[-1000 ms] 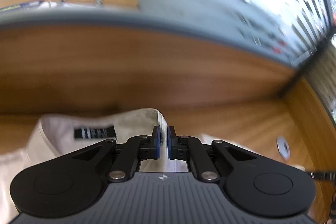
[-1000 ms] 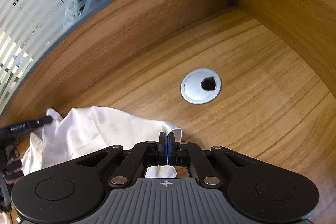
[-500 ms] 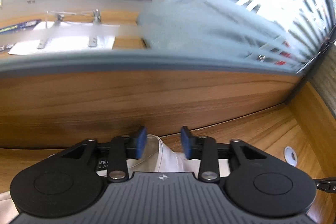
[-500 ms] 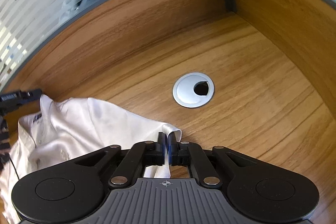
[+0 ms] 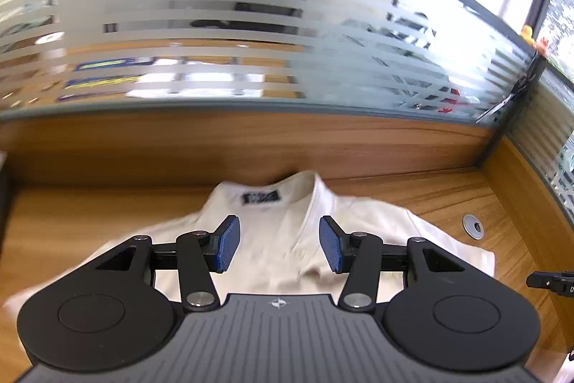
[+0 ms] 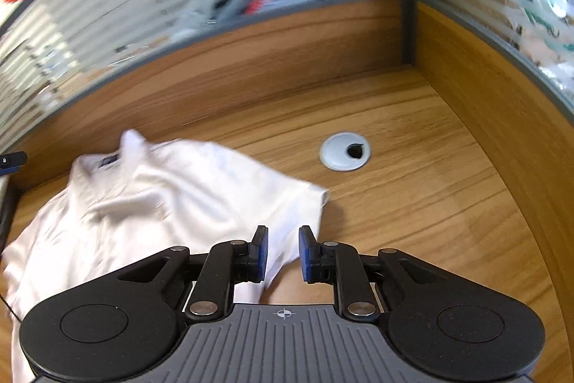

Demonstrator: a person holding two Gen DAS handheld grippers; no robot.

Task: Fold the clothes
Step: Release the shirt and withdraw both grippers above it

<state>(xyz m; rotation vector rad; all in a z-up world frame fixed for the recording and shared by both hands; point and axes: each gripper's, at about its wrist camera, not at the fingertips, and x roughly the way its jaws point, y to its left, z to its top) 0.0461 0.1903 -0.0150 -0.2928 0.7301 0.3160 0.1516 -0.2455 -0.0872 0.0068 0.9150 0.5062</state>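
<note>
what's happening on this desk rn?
A person is folding a white shirt on a wooden desk with a handheld tool in each hand. The shirt lies spread out, collar toward the back partition, right sleeve near the cable hole. Both the left tool and the right tool are above the fabric with jaws opening, nothing gripped between the pads.

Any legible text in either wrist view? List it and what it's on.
None reads.
Dark neck label inside the white shirt collar: blurred.
Blue-and-yellow signs behind the striped glass: blurred.
Green print on the glass partition: blurred.
</note>
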